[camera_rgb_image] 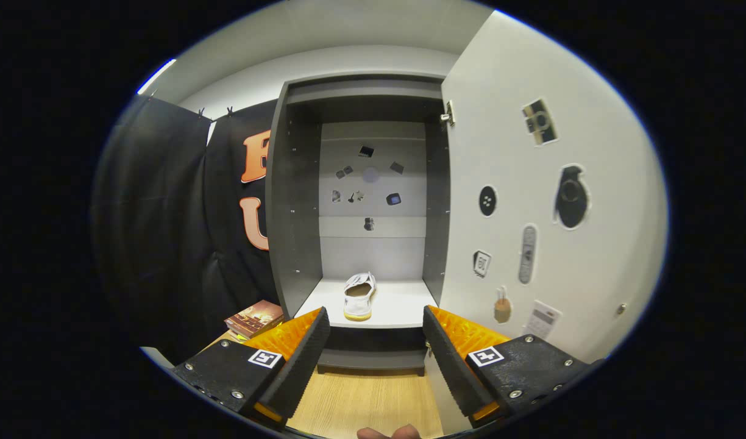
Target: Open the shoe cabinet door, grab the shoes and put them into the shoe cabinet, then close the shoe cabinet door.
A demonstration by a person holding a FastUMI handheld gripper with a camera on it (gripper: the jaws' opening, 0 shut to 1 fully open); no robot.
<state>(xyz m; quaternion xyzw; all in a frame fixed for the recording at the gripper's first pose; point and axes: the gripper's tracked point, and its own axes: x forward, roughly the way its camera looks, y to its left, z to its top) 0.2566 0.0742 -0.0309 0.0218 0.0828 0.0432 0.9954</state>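
With the hand-held gripper (373, 341) spread and empty, the open cabinet door (550, 201) at frame right could snag the shoe (359, 297) if swung shut carelessly.

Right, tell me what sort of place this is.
Probably a mock-up home entryway in a recording booth: an open shoe cabinet holding a white shoe, its sticker-covered door swung wide, black cloth wall behind. The hand-held gripper is open, empty.

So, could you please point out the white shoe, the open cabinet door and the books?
white shoe (358, 296): gripper view, on its upper.
cabinet door (598, 256): gripper view, bare inner face.
books (254, 318): gripper view, top cover.
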